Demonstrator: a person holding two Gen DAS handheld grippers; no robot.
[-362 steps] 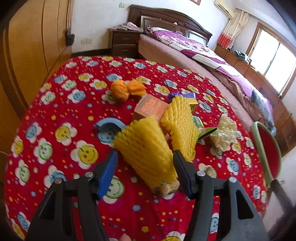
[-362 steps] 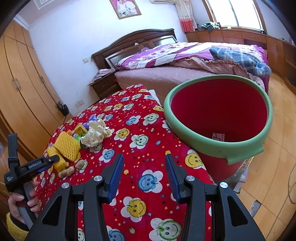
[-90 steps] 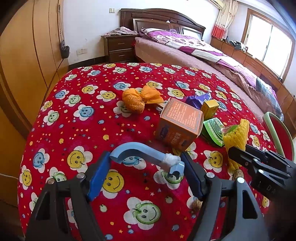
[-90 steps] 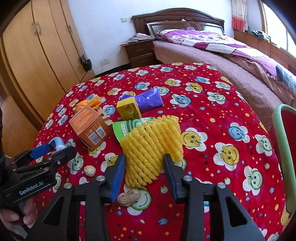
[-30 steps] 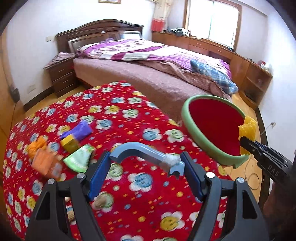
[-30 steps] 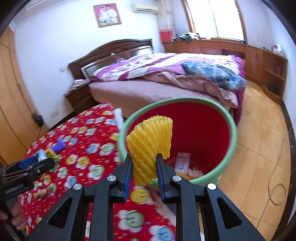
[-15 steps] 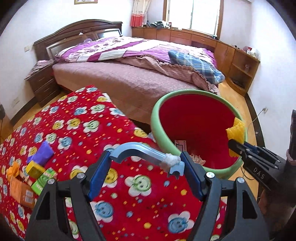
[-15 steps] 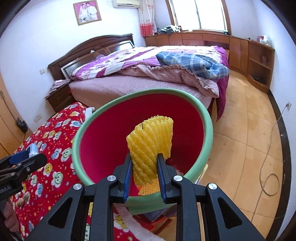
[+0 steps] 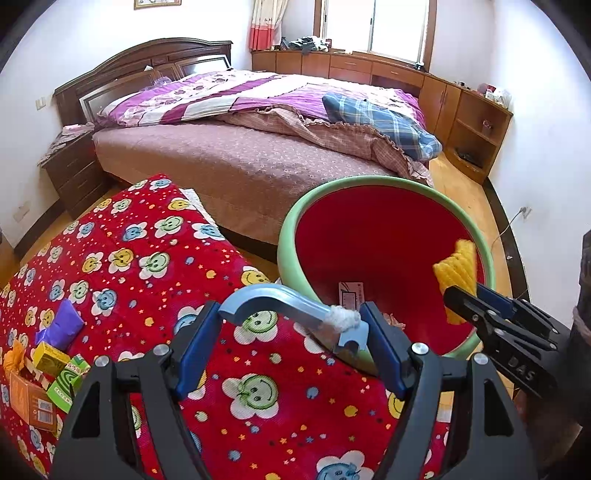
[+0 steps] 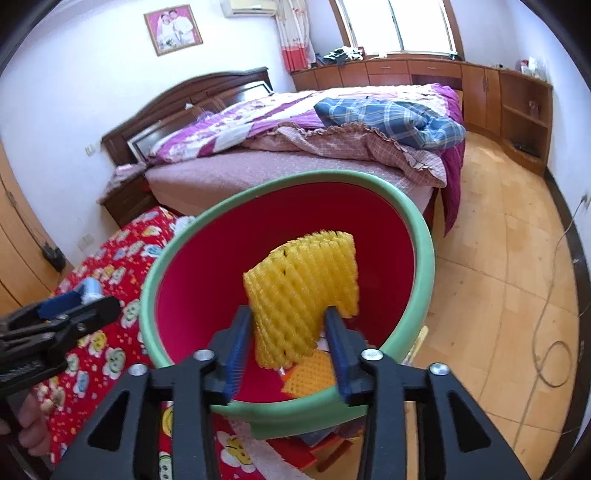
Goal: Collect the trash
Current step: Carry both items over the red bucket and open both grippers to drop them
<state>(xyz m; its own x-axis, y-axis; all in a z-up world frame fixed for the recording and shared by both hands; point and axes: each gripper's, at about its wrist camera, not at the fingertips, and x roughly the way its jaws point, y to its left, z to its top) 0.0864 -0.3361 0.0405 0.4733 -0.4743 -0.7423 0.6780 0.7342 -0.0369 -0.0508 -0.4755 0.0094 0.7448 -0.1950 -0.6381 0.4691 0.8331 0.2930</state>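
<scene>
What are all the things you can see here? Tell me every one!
Bin: one, red with a green rim, beside the table.
Foam net: one, yellow, between the right gripper's jaws, over the bin.
Second foam net: one, yellow, lying in the bin.
Paper slip: one, white, in the bin.
Curved plastic piece: one, blue, held across the left gripper.
Tablecloth: one, red with smiley flowers.
Purple wrapper: one, on the cloth's left.
Small boxes: yellow, green and orange, left edge of the cloth.
Bed: one, purple covers, behind.
Plaid blanket: one, blue, on the bed.
Framed photo: one, on the wall.
Left gripper: black, blue pads.
Right gripper: black, blue pads, jaws just opening.
</scene>
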